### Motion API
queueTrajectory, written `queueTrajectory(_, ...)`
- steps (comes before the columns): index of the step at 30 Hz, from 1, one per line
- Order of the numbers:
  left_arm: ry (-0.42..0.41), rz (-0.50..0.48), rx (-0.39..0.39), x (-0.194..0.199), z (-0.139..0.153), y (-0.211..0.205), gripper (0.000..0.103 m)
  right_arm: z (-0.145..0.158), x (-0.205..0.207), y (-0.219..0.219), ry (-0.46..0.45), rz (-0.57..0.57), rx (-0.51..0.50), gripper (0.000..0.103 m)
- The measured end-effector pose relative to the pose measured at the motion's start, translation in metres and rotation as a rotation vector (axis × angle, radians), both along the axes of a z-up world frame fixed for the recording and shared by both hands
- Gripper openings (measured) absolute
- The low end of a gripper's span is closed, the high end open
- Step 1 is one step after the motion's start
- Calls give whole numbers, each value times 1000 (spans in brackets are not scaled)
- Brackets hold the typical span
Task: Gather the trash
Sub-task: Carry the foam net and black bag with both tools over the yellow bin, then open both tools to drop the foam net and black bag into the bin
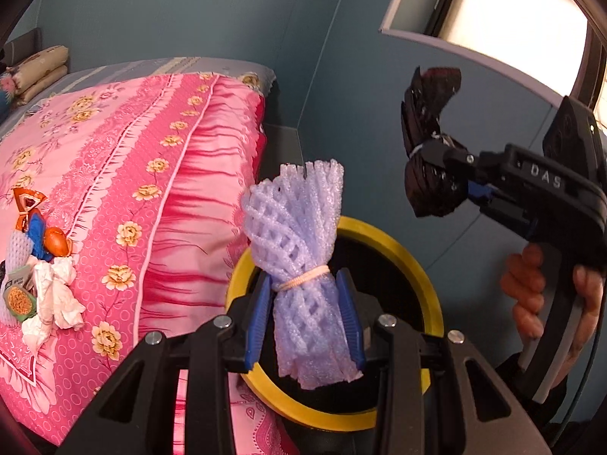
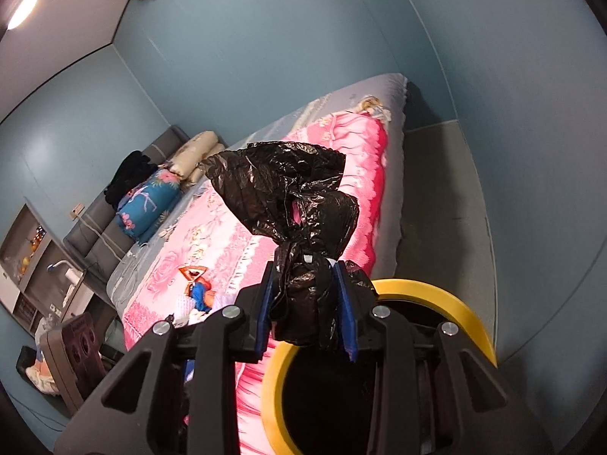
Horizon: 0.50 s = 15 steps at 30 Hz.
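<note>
My left gripper (image 1: 305, 311) is shut on a pale purple foam net (image 1: 296, 235) tied with a rubber band, held over the yellow-rimmed trash bin (image 1: 417, 261). My right gripper (image 2: 307, 303) is shut on a knotted black plastic bag (image 2: 288, 193), held above the same bin (image 2: 455, 303); it also shows in the left wrist view (image 1: 428, 151) to the upper right, with the bag (image 1: 432, 106) in it. More trash lies on the pink bed: crumpled white tissue (image 1: 57, 295), an orange wrapper (image 1: 28, 204), a blue item (image 1: 38, 231) and a snack packet (image 1: 19, 299).
The bed with a pink floral cover (image 1: 132, 151) fills the left, touching the bin. Folded pillows and a blue quilt (image 2: 148, 204) lie at its head. Blue-grey walls and a window (image 1: 512, 19) stand behind. A dark chair (image 2: 76, 345) and shelves are at the bedside.
</note>
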<state>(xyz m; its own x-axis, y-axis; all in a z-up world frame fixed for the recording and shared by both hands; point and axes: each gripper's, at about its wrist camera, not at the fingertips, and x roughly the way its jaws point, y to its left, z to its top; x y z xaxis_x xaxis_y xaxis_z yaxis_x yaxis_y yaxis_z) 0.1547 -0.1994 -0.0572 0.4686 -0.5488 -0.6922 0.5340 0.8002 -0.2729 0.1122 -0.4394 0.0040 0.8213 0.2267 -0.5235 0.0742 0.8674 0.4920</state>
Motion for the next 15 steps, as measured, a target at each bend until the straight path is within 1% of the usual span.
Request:
queueTrajectory(5,51,-39,0,1,-14,-9,33,-1,-1,-2,12,-2,-22,30)
queueTrajectory(7,71,-55,-11,2,-20,-12,33,1,-5,2,24,-11,-28,30)
queueTrajectory(10,93,-76,-14,5,-26,-14,33,-3,-9,7,60,-34,-44,30)
queueTrajectory(15,110,-104,-24,7,-30,-17,33,-17,-17,11,139,-59,-56,30)
